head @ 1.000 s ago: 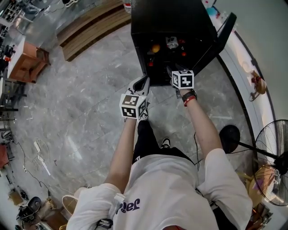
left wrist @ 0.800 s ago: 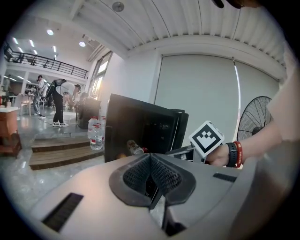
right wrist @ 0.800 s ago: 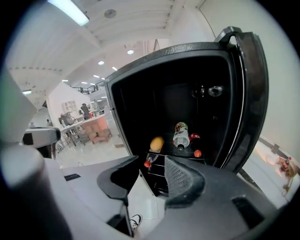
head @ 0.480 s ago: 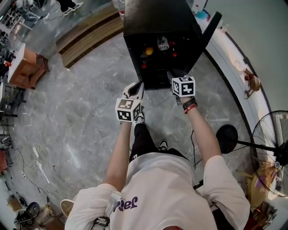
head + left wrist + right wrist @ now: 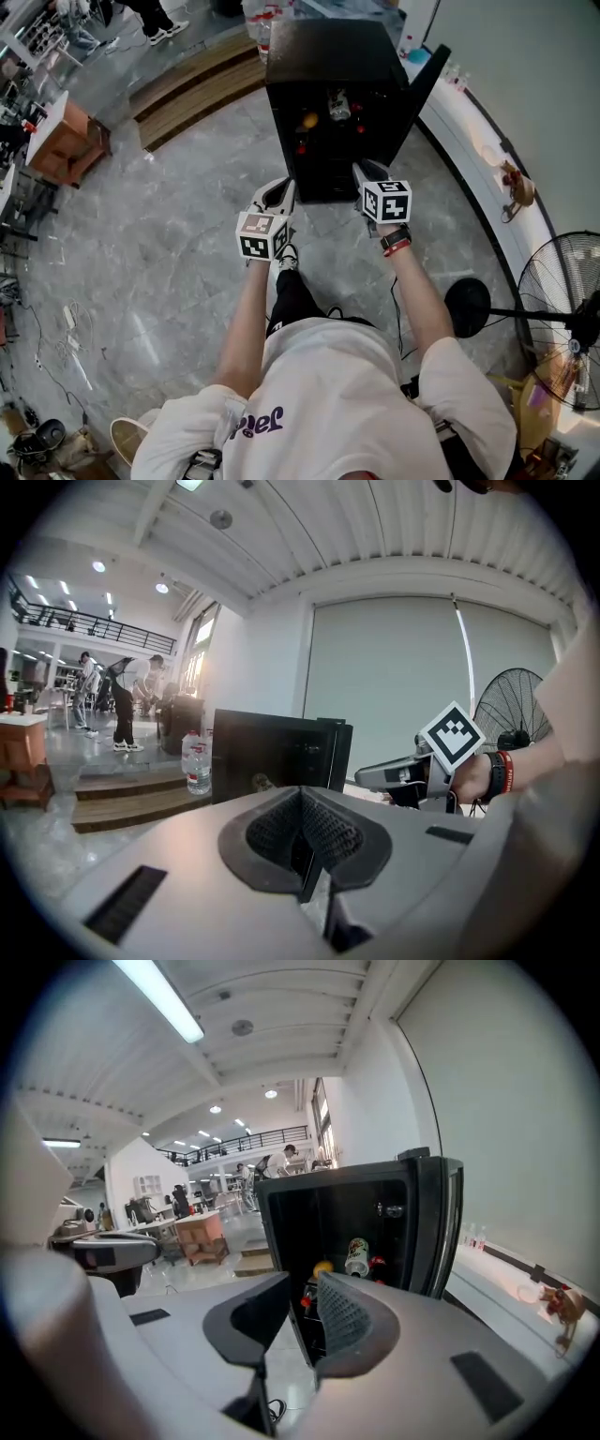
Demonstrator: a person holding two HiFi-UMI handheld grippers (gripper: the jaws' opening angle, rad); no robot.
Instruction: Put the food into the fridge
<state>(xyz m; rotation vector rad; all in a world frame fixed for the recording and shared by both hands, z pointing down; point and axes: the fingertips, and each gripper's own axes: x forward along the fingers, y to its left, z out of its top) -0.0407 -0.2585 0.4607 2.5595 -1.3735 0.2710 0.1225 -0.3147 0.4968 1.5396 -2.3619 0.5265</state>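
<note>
- Facing the fridge (image 5: 328,52) at 12 o'clock, your left gripper (image 5: 281,189) is pressed together, empty; the right gripper (image 5: 362,169), just closing, holds nothing.
- Its open door (image 5: 424,84) sits at 1 o'clock, nearer your right.

The floor (image 5: 159,244) is grey marble-pattern tile. A white wall (image 5: 534,75) runs along the right side, with a low white ledge (image 5: 473,155) at its foot. A black pedestal fan (image 5: 561,319) stands near the ledge. Wooden steps (image 5: 192,75) and an orange-brown wooden table (image 5: 66,141) occupy the upper left. The ribbed white ceiling (image 5: 375,536) carries a lit fluorescent tube (image 5: 157,999). A railed mezzanine (image 5: 84,623) spans the far end.
</note>
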